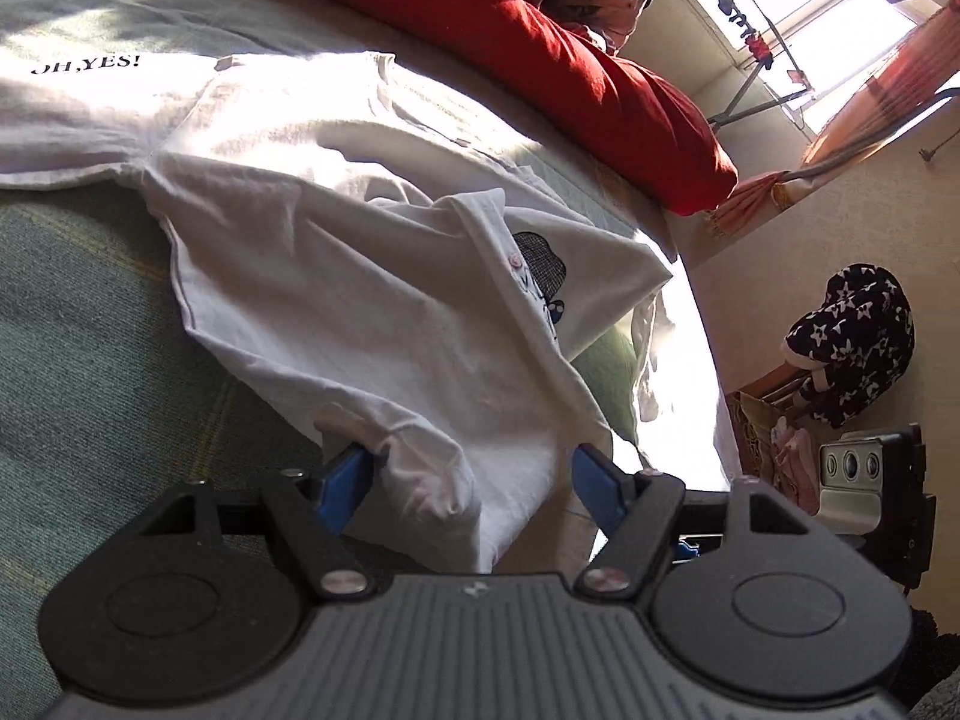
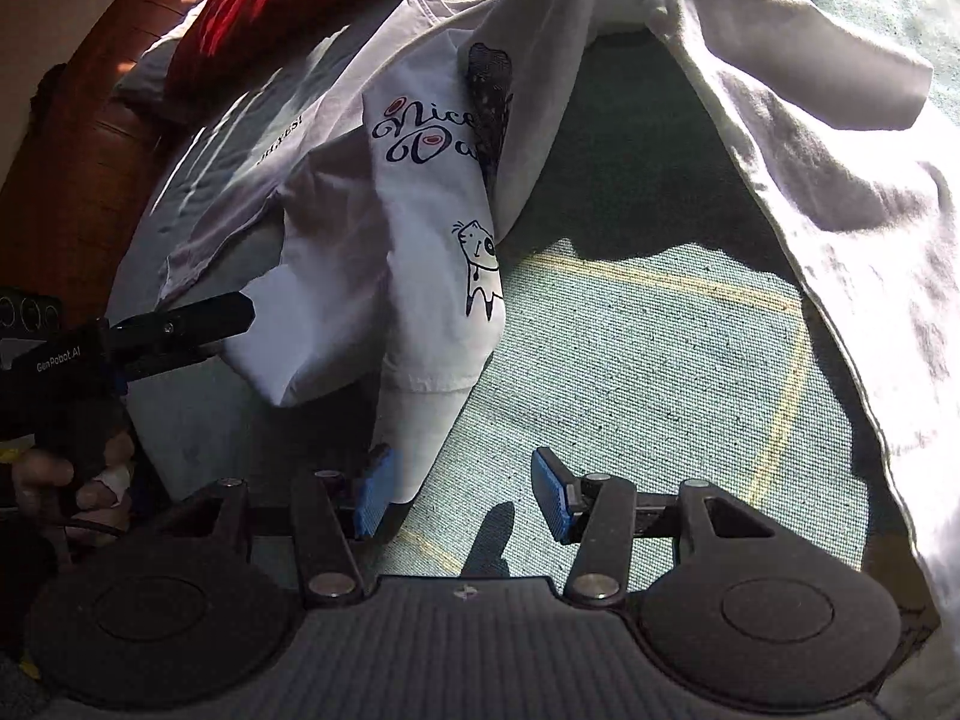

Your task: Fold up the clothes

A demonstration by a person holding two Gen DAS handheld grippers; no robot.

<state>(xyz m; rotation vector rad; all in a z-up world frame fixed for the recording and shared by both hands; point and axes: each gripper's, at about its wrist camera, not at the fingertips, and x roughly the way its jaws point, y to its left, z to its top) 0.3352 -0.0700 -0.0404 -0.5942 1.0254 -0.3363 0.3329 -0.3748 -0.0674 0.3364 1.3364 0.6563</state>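
- Left gripper (image 1: 471,477): jaws spread wide, with a bunched edge of the white T-shirt (image 1: 336,276) lying between the blue pads (image 1: 345,477); the pads are not pressed on the cloth.
- Right gripper (image 2: 462,492): jaws wide apart; the left pad (image 2: 372,492) touches a hanging fold of the shirt, nothing clamped.
- White T-shirt: partly draped and lifted over the green bedspread (image 2: 630,360), cat print (image 2: 480,264) showing.
- Second white garment (image 1: 78,102), lettered "OH,YES!", lies flat beyond it.
- Red pillow (image 1: 540,60) at the bed's far edge.
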